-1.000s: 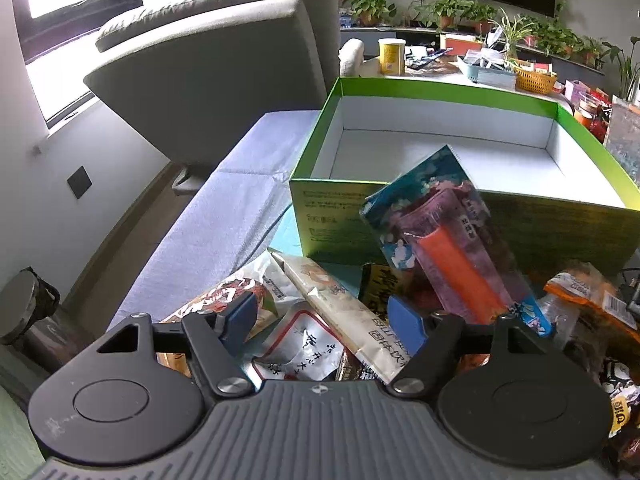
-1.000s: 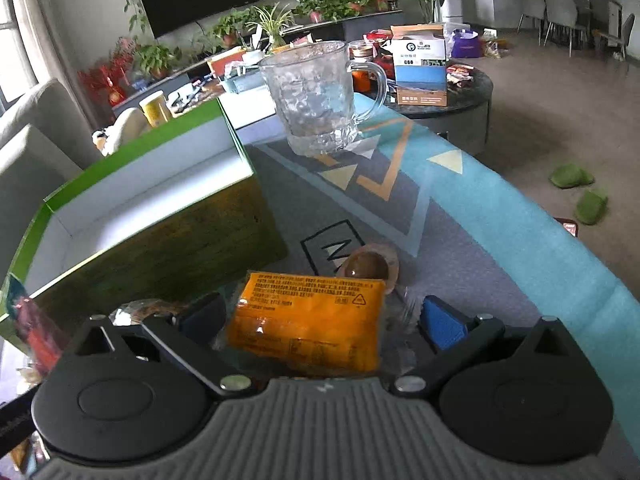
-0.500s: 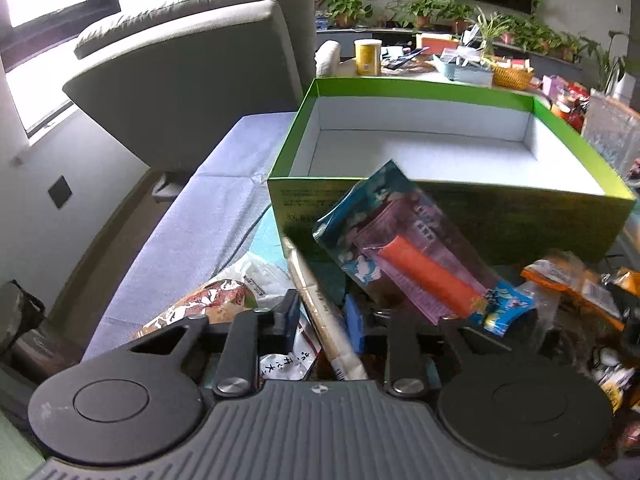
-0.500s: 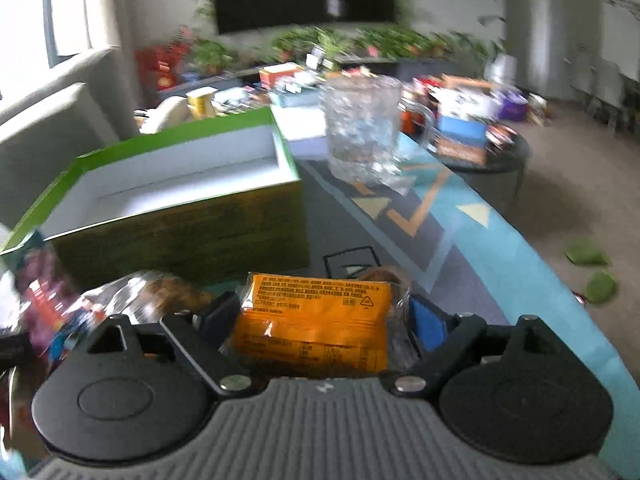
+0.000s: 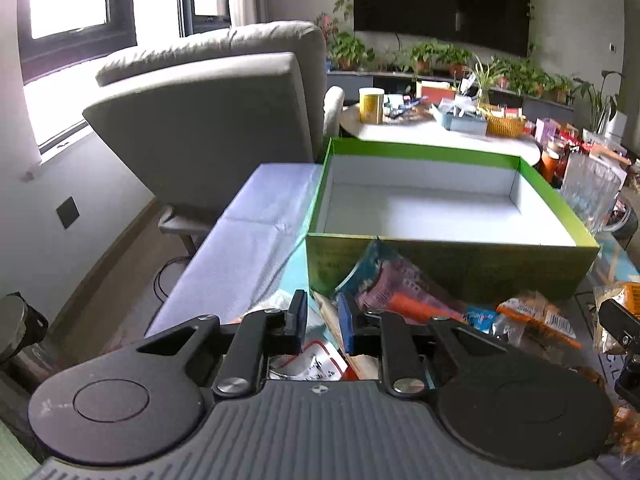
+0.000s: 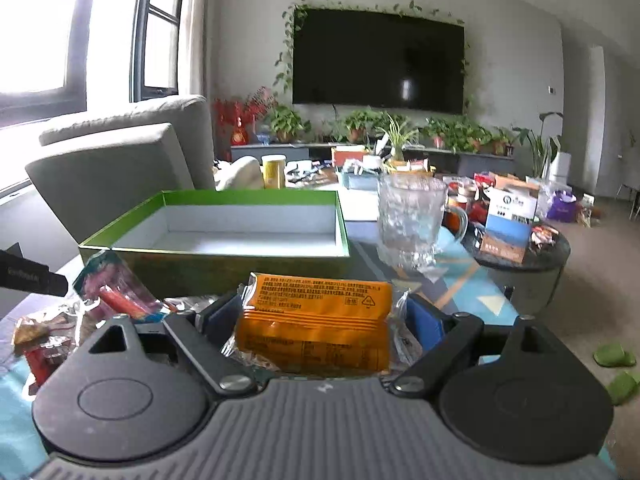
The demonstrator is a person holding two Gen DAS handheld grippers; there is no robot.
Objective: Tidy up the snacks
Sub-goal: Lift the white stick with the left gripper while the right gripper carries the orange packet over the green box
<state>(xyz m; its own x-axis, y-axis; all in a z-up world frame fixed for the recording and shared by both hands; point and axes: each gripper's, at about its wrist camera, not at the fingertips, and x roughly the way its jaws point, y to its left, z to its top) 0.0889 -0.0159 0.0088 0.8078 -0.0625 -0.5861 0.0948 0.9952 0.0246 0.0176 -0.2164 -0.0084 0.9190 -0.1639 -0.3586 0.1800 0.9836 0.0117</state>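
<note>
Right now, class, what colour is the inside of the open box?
White inside the green box; the left wrist view shows it best.

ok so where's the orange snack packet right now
In the right wrist view the orange snack packet sits clamped between the right gripper pads, just in front of the green box, left of the glass mug.

Home living room: television point(image 6: 378, 58), armchair point(image 5: 208, 120)
</note>
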